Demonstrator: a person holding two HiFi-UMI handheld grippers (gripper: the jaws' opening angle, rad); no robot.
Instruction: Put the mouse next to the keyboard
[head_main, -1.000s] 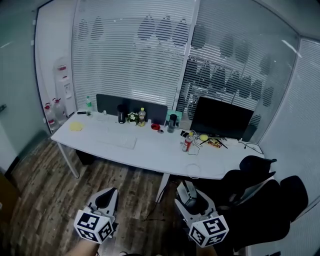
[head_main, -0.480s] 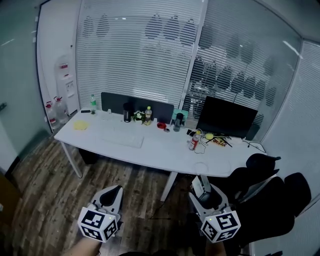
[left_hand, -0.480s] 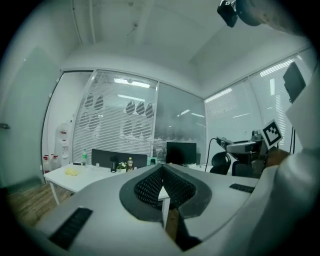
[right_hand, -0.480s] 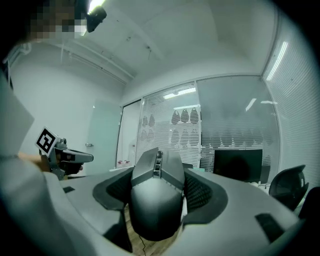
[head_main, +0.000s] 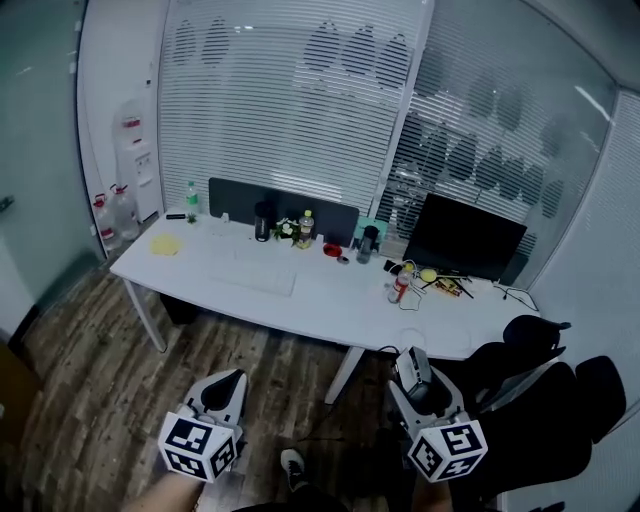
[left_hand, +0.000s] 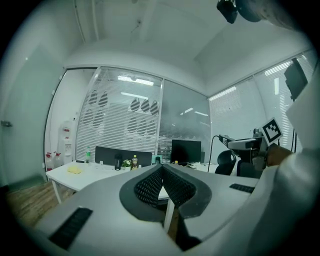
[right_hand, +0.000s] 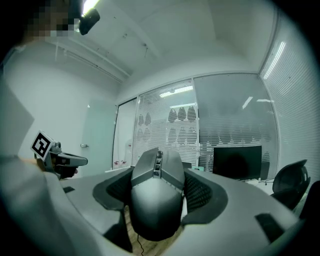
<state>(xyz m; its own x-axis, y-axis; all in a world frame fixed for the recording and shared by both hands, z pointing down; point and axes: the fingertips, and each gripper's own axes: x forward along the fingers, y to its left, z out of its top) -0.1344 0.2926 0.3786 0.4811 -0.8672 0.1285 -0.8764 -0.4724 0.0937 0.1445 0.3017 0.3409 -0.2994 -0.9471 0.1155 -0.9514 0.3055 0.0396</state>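
Note:
I stand well back from the white desk (head_main: 330, 312), where a white keyboard (head_main: 258, 279) lies left of centre. My right gripper (head_main: 414, 370) is held low above the floor, shut on a dark grey mouse (head_main: 413, 364). In the right gripper view the mouse (right_hand: 156, 195) fills the gap between the jaws, nose pointing away. My left gripper (head_main: 224, 388) hangs low at the left; in the left gripper view its pads (left_hand: 150, 187) meet with nothing between them.
A black monitor (head_main: 465, 238), bottles, a cup and small items crowd the desk's back and right. Black office chairs (head_main: 535, 385) stand at the right. A water dispenser (head_main: 135, 165) is in the left corner. Wood floor (head_main: 110, 390) lies between me and the desk.
The desk has drifted right in the head view and both grippers have shifted slightly right. The mouse stays in the right gripper.

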